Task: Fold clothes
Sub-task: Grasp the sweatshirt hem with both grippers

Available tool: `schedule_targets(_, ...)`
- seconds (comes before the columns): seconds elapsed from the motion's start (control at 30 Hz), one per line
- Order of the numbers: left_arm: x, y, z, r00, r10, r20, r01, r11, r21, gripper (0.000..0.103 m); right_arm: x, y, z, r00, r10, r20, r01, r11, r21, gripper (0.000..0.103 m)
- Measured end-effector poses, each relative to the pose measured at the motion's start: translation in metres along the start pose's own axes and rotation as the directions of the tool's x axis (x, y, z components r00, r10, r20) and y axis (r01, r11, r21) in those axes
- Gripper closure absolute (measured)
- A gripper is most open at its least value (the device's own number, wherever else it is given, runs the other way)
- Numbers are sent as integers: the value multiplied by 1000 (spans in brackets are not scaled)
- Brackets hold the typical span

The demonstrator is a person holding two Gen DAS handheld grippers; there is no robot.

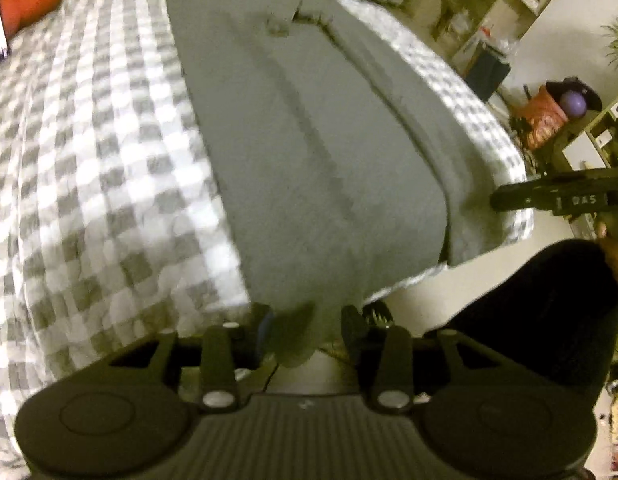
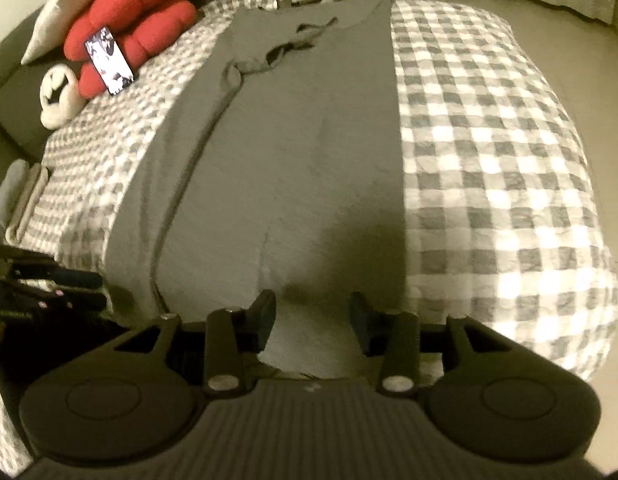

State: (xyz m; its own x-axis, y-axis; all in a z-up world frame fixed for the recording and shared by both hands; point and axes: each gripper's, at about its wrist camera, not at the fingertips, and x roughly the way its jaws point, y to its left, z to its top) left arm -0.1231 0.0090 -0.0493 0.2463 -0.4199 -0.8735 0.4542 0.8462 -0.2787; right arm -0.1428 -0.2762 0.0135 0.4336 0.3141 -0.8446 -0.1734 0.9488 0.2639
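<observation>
A grey garment (image 2: 293, 152) lies flat on a grey-and-white checked bed cover (image 2: 489, 152), folded into a long strip. Its long axis runs straight away from both tongs: the near end hangs at the edge of the bed just in front of them, and the far end, with the neckline and a small tab, points toward the far side of the bed.

The left tongs (image 1: 309, 320) stand with their jaws apart. A fold of the garment's near edge hangs down between them; the picture is too blurred to tell whether either pad touches it, but they do not press it.

The right tongs (image 2: 313, 312) are likewise parted, the garment's near hem lying just beyond and between the tips, with no grip on it.

From the right tongs, the left tongs show low at the left beside the garment's near corner. Far off to the left lie a red cushion (image 2: 137, 20) and a phone (image 2: 109, 60) leaning on it.
</observation>
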Motion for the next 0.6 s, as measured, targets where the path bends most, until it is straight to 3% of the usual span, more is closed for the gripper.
schedule_targets(0.27, 20, 3, 1, 993, 53, -110, -48, 998, 45, 63, 0, -10, -2, 996, -36, -83, 33, 999, -43, 54)
schedule_targets(0.6, 33, -3, 6, 986, 68, -153, -55, 995, 88, 61, -1, -22, -11, 988, -51, -143, 43, 997, -60, 54)
